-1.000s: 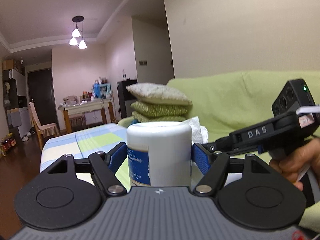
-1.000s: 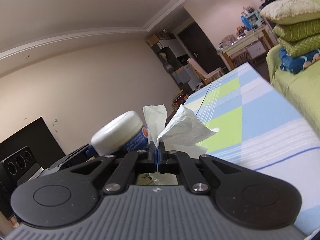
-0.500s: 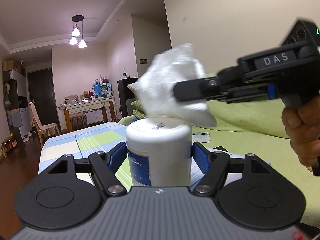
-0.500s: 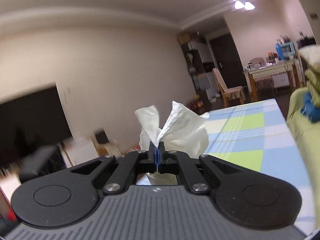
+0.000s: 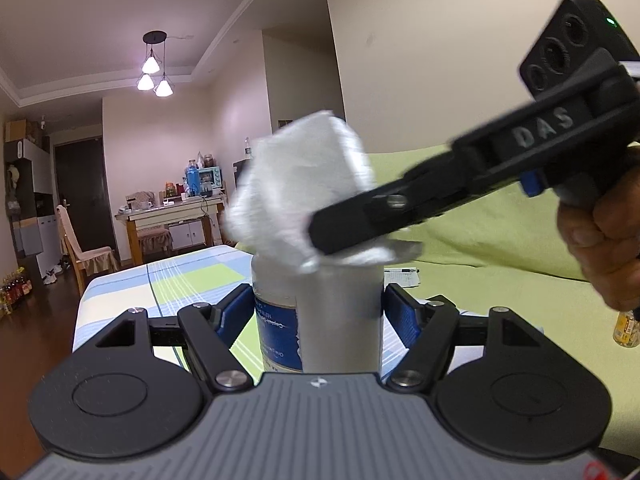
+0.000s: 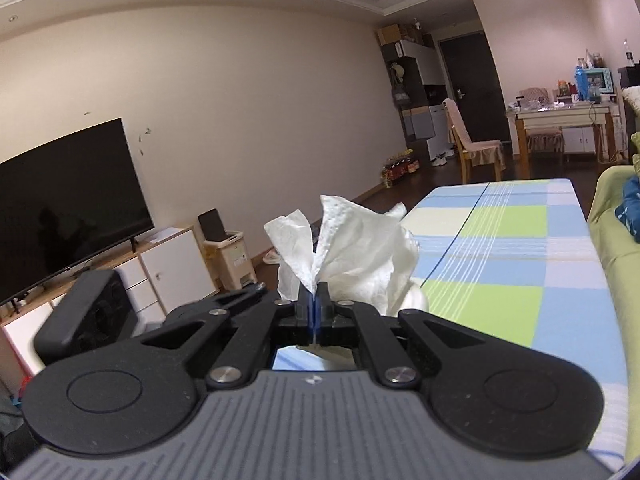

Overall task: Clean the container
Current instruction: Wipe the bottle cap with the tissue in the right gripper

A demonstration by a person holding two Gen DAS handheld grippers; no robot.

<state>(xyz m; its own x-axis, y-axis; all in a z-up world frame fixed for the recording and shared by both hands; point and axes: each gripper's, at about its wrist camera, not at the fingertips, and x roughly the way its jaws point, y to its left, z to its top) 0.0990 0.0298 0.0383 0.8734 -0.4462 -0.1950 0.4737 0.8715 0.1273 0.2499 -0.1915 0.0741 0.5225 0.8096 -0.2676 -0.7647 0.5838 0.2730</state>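
Note:
A white container [image 5: 336,320] with a blue label stands upright between the blue pads [image 5: 400,314] of my left gripper [image 5: 318,308], which is shut on its sides. My right gripper [image 5: 332,236] comes in from the right, held by a hand [image 5: 600,240], and is shut on a crumpled white tissue [image 5: 296,192]. The tissue lies against the container's top. In the right wrist view the right gripper [image 6: 314,300] pinches the tissue [image 6: 360,252], and the container's white top [image 6: 416,300] peeks out beneath it. The left gripper's black body [image 6: 80,312] shows at the left.
A table with a blue and green checked cloth [image 6: 500,248] stretches ahead. A green sofa [image 5: 480,220] lies to the right, with papers [image 5: 402,276] and a small jar [image 5: 626,328] on it. A television [image 6: 60,208] and a bin [image 6: 230,256] stand by the far wall.
The right gripper has risen with the tissue from behind the container to its top, and it has rolled. The left gripper still holds the container in the same place.

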